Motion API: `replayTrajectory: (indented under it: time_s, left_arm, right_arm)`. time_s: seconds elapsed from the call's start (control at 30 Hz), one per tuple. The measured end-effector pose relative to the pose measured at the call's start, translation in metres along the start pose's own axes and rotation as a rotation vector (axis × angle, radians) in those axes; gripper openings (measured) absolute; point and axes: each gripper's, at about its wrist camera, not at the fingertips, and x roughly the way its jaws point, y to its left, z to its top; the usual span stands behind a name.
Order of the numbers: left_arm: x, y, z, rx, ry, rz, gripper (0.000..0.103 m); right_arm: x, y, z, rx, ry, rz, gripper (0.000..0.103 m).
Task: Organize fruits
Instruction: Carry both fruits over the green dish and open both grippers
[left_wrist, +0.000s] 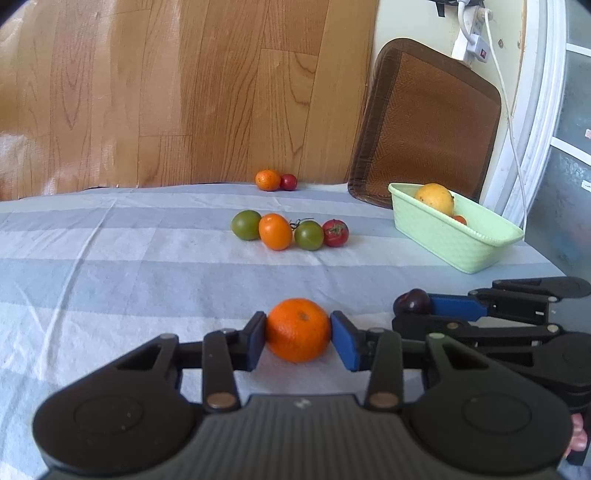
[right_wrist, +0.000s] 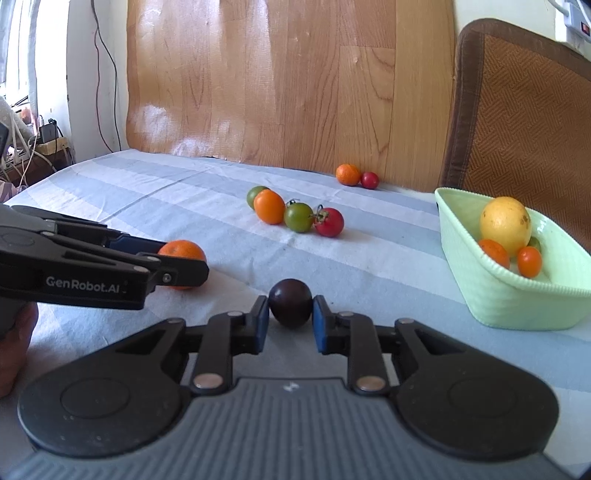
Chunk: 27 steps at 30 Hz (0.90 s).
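Note:
My left gripper (left_wrist: 298, 334) is shut on an orange tangerine (left_wrist: 298, 329) low over the striped cloth; the tangerine also shows in the right wrist view (right_wrist: 183, 250). My right gripper (right_wrist: 290, 314) is shut on a dark purple plum (right_wrist: 290, 302), also seen in the left wrist view (left_wrist: 412, 301). A light green basket (left_wrist: 454, 236) (right_wrist: 509, 295) at the right holds a yellow fruit (right_wrist: 505, 224) and small orange and red fruits. A row of loose fruits lies mid-cloth: green tomato (left_wrist: 246, 225), orange (left_wrist: 275, 231), green tomato (left_wrist: 308, 235), red tomato (left_wrist: 335, 233).
A tangerine (left_wrist: 267, 180) and a small red tomato (left_wrist: 288, 182) lie at the cloth's far edge against the wood-grain wall. A brown woven mat (left_wrist: 424, 125) leans behind the basket. A white cable (left_wrist: 506, 110) hangs at the right. The cloth's right edge runs just past the basket.

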Motion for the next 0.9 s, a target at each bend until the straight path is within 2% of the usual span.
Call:
replayTrajectory:
  time_s: [0.1, 0.23, 0.33, 0.47, 0.57, 0.67, 0.73, 0.9]
  left_arm:
    - [0.001, 0.002, 0.002, -0.018, 0.010, -0.020, 0.038]
    - [0.005, -0.005, 0.020, -0.071, 0.021, -0.122, 0.038]
    - [0.009, -0.033, 0.049, -0.026, -0.012, -0.182, 0.038]
    - [0.033, -0.082, 0.086, 0.031, -0.017, -0.261, 0.038]
    - [0.063, -0.120, 0.098, 0.086, 0.005, -0.265, 0.038]
    - [0.093, -0.145, 0.102, 0.104, 0.052, -0.265, 0.038]
    - [0.108, -0.155, 0.102, 0.118, 0.071, -0.255, 0.039]
    - [0.120, -0.160, 0.100, 0.106, 0.074, -0.241, 0.043]
  right_arm:
    - [-0.007, -0.007, 0.002, 0.023, -0.038, -0.012, 0.027]
    - [-0.029, -0.030, 0.013, 0.055, -0.134, -0.075, 0.027]
    - [-0.046, -0.060, 0.018, 0.089, -0.215, -0.180, 0.028]
    - [-0.050, -0.106, 0.015, 0.174, -0.246, -0.302, 0.028]
    - [-0.045, -0.126, 0.003, 0.245, -0.241, -0.333, 0.028]
    - [-0.037, -0.132, 0.001, 0.242, -0.206, -0.359, 0.029]
    - [-0.035, -0.135, 0.000, 0.258, -0.201, -0.361, 0.044]
    - [-0.043, -0.136, -0.003, 0.273, -0.232, -0.403, 0.045]
